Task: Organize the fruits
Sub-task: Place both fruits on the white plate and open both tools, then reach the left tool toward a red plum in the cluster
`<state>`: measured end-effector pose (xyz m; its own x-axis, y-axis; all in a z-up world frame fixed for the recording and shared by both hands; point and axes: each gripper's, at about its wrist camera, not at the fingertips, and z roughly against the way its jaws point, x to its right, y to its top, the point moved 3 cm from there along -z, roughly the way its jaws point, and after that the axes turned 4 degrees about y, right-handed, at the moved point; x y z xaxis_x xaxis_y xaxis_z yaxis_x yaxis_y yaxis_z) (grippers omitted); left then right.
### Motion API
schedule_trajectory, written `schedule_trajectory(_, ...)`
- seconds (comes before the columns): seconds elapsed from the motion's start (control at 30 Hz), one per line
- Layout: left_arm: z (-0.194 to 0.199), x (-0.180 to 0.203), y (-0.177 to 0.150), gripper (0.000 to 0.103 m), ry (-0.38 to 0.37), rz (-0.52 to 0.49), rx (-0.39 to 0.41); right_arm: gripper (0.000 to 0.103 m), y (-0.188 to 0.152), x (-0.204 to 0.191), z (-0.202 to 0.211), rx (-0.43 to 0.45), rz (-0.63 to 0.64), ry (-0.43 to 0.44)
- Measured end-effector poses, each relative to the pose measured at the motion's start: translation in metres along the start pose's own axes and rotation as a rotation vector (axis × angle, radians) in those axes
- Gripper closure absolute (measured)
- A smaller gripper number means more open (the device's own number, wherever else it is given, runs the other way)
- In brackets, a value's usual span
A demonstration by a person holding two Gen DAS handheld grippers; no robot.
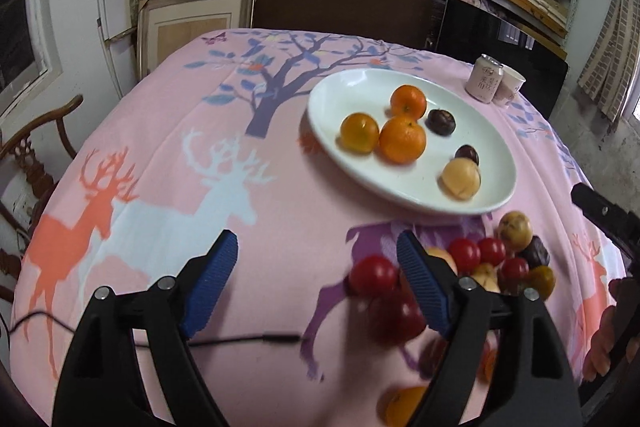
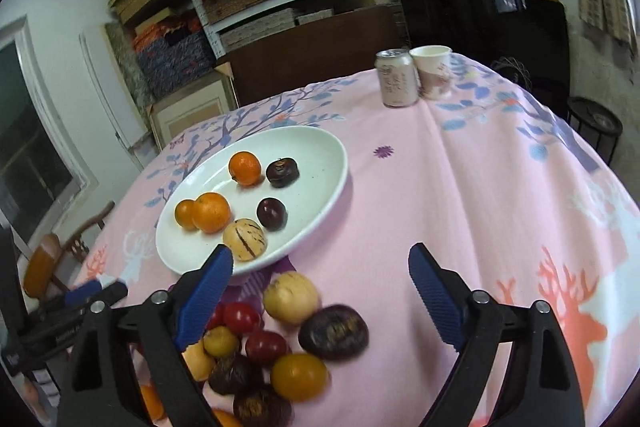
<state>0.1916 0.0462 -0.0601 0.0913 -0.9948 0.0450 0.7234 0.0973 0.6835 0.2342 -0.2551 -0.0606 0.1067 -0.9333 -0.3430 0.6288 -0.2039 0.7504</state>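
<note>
Both my tools are released — my left tool (image 1: 316,253) and right tool (image 2: 322,265) hover above loose fruit (image 2: 280,339) on the worktop (image 2: 480,187), just beside the white plate (image 2: 320,143) holding oranges (image 2: 211,211).

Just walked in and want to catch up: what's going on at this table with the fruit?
A person is sorting fruit with two handheld grippers. The white plate already holds three oranges, two dark fruits and one pale striped fruit. A loose pile of cherry tomatoes and other small fruit remains on the pink tablecloth. Both the left gripper and right gripper are open and empty, poised near the pile.
</note>
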Motion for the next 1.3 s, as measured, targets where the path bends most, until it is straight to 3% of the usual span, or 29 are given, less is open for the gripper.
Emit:
schedule_trajectory(0.23, 0.023, 0.007, -0.028, 0.018, -0.080, -0.040, 0.018, 0.010, -0.010, 0.015, 0.014, 0.000, -0.051, 0.016)
schedule_trajectory(0.53, 0.010, 0.029, -0.036, 0.017, -0.074, -0.137, -0.035, 0.009, -0.010, 0.017, 0.016, 0.001, -0.062, 0.005)
schedule_trajectory(0.63, 0.000, 0.031, -0.040, 0.017, -0.023, -0.163, -0.068, 0.009, -0.010, 0.017, 0.016, 0.001, -0.060, 0.003)
schedule_trajectory(0.73, -0.002, 0.022, -0.039, 0.015, 0.011, -0.141, -0.072, 0.007, -0.011, 0.016, 0.016, -0.004, -0.058, 0.003)
schedule_trajectory(0.83, 0.006, -0.002, -0.031, 0.015, 0.056, -0.048, -0.023, 0.007, -0.010, 0.016, 0.017, 0.000, -0.057, 0.005)
schedule_trajectory(0.97, 0.006, -0.022, -0.024, 0.016, 0.032, 0.041, -0.031, 0.007, -0.011, 0.017, 0.017, -0.001, -0.069, 0.011)
schedule_trajectory(1.3, 0.005, 0.011, -0.034, 0.016, -0.019, -0.090, -0.051, 0.007, -0.011, 0.015, 0.016, -0.010, -0.064, 0.010)
